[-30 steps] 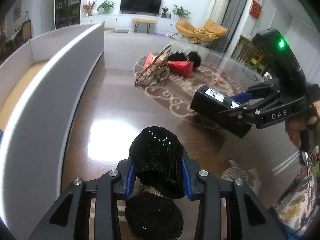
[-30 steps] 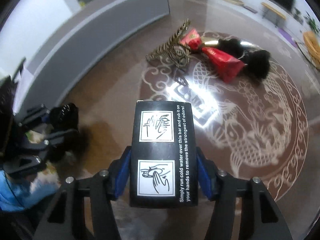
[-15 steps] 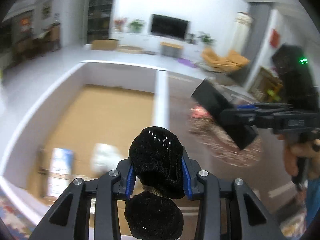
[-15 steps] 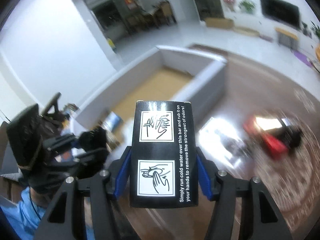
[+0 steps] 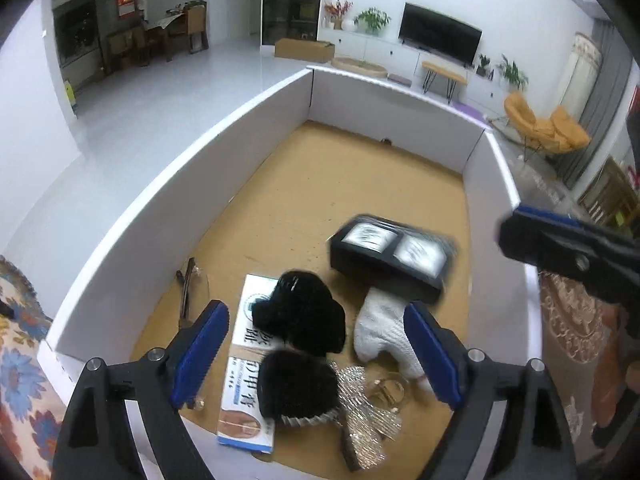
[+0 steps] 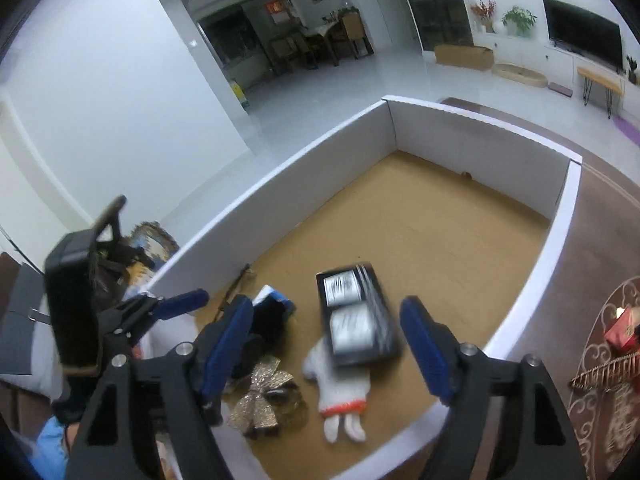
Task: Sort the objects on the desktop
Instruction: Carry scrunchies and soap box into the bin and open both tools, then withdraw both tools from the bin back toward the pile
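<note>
Black box (image 5: 390,254), motion-blurred, lies on white glove (image 5: 386,326); both claws (image 5: 316,354) (image 6: 326,350) apart, empty. Right view alone shows red packet (image 6: 622,332).

Wall television (image 5: 439,38), orange armchair (image 5: 544,128), potted plants (image 5: 372,20)

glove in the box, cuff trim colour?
Red-orange band on the white glove, at its cuff. Clearest in the right wrist view.

The black box (image 5: 390,254) is smeared with motion blur — its two white panels unreadable in both views. It hides part of the white glove (image 5: 386,330). The black pompoms (image 5: 298,344) cover the blue-and-white carton (image 5: 244,408) — its small print illegible.
</note>
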A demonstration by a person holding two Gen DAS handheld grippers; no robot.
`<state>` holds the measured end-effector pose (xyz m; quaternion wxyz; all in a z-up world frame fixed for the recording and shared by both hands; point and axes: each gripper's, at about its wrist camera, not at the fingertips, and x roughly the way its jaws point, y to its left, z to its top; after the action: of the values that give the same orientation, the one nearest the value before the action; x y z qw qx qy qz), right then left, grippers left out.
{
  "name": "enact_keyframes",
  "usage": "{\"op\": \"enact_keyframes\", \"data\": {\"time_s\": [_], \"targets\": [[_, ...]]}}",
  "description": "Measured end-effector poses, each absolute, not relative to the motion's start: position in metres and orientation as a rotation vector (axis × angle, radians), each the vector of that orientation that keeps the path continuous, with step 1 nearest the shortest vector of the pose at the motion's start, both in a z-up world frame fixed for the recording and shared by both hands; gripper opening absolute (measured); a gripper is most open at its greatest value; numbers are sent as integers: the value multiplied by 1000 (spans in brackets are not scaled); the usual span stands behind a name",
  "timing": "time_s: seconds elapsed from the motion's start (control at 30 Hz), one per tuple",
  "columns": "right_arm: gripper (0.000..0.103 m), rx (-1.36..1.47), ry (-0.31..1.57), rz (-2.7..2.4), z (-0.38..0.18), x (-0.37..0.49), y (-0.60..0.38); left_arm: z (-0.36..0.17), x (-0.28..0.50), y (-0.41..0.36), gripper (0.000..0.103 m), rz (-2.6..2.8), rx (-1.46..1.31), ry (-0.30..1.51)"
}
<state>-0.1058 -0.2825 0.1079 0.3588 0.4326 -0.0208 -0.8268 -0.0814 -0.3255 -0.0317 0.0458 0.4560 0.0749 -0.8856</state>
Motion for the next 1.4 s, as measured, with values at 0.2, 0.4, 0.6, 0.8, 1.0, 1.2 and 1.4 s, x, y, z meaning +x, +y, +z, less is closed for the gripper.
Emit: {"op": "enact_keyframes", "data": {"time_s": [0.2,0.4,0.6,0.8,1.0,1.2,1.4], "targets": [[98,940,-23,-2356,113,-53,-191,-2,-52,-268,89,-2869,1258,174],[103,1077,29,-2690,62,-5,-53,33,-10,-157,102,-3209,1198,57],[103,1332,10,-2865,11,27,66,-5,-10,-36,103,-3308,1398,-125],[103,1416,-80,-2882,-10,29,111,-88,-54,32,103,-3179,1506,-303],[103,1443,-139,-2877,-23,31,121,-123,-74,52,103,-3118,1568,-369],[103,1470,-91,-2875,-25,25,114,-139,-83,59,103,-3089,1632,-413],[103,1485,-66,-2880,-26,24,112,-138,-84,49,103,-3090,1660,-368]]}}
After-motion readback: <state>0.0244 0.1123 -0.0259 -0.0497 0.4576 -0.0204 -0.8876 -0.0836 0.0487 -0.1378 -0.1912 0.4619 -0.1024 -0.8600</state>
